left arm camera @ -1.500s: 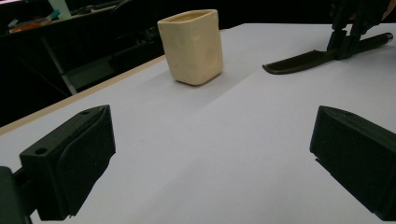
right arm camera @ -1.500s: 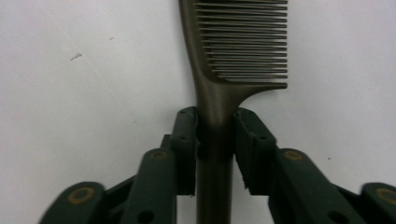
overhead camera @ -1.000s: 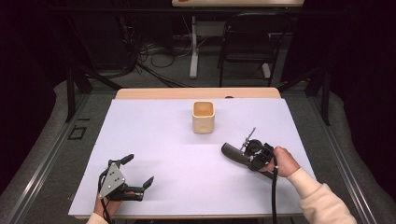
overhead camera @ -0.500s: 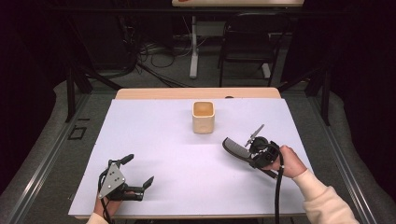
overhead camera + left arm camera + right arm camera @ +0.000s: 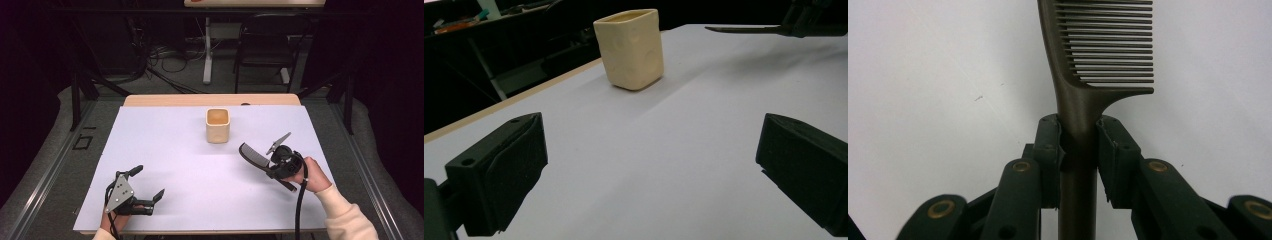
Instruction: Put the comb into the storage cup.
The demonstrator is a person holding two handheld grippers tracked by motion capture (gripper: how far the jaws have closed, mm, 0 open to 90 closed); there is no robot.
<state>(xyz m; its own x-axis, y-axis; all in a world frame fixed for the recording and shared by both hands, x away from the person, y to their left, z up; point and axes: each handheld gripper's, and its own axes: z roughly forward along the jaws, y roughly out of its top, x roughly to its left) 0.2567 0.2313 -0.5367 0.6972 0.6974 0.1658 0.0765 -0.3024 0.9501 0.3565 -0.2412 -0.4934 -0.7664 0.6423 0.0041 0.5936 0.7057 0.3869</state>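
Left gripper (image 5: 145,187) sits wide open, empty. Right gripper (image 5: 1079,142) clamps the comb (image 5: 1100,45) by its handle; it's tilted higher than a moment ago, seemingly lifted clear. Cup (image 5: 218,125) waits just beyond the comb's tip, probably its destination.

A light wooden counter (image 5: 150,100) is covered almost wholly by a white sheet (image 5: 170,150), with bare wood showing as a strip along the 12 o'clock edge. A cream square cup (image 5: 218,125) stands upright on the sheet, toward 12 o'clock from the centre.
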